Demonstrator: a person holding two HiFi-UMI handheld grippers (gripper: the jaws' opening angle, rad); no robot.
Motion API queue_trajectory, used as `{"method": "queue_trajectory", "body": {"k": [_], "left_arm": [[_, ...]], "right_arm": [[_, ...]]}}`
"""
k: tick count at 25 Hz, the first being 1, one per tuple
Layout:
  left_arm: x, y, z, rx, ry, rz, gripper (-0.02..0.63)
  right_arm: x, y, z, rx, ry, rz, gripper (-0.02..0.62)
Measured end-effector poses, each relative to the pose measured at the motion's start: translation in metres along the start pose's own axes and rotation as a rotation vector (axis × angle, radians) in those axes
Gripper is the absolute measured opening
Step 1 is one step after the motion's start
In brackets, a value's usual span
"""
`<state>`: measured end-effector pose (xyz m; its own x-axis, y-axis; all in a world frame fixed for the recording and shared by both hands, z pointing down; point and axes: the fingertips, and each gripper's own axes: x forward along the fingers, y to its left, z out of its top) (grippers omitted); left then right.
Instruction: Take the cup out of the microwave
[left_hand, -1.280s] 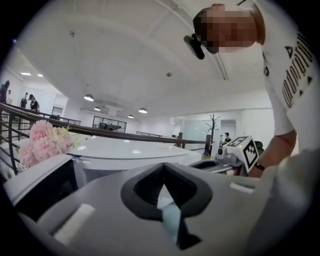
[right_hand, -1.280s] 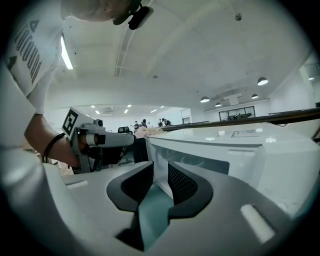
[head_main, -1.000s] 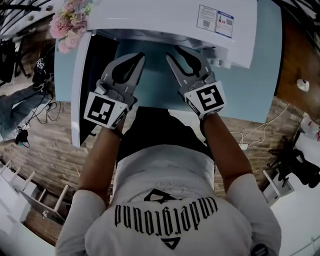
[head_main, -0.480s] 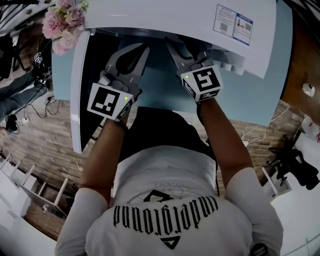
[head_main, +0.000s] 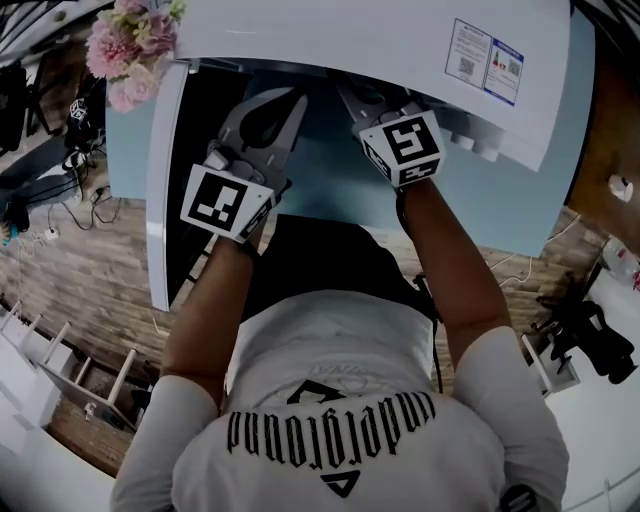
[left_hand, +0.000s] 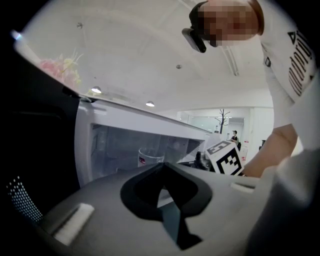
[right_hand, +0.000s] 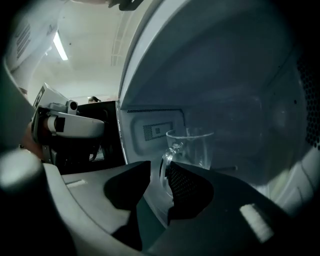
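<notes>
Gaping, just opened, matte jaws of the right gripper (right_hand: 157, 168) frame the curved handle of the clear glass cup (right_hand: 194, 147) without touching; the left gripper (left_hand: 161, 168) is pinched together.

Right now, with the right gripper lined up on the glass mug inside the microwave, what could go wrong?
1. The right gripper, whose jaws have just been opening with nothing between them, faces the thin handle of the glass mug. Closing off-centre could tip the mug or shove it deeper.
2. The microwave frame sits close beside the jaws, so a sideways pull could knock the mug against it.
</notes>
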<state>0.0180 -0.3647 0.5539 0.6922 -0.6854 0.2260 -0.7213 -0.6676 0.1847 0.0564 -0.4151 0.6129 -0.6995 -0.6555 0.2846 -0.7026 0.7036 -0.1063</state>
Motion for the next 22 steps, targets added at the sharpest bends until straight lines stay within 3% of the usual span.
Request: {"method": "queue_trajectory", "body": {"k": [3, 6, 22], "left_arm": [[-0.001, 0.002, -0.002, 0.01, -0.012, 0.0, 0.051], [-0.001, 0.004, -0.003, 0.011, -0.018, 0.002, 0.051], [-0.014, -0.002, 0.005, 0.036, -0.03, 0.001, 0.051]], "right_arm": [[0.008, 0.001, 0.002, -0.016, 0.005, 0.014, 0.101], [0.013, 0.0, 0.003, -0.03, 0.003, 0.021, 0.02], [-0.009, 0.017, 0.007, -0.034, -0.04, 0.02, 0.008]]}}
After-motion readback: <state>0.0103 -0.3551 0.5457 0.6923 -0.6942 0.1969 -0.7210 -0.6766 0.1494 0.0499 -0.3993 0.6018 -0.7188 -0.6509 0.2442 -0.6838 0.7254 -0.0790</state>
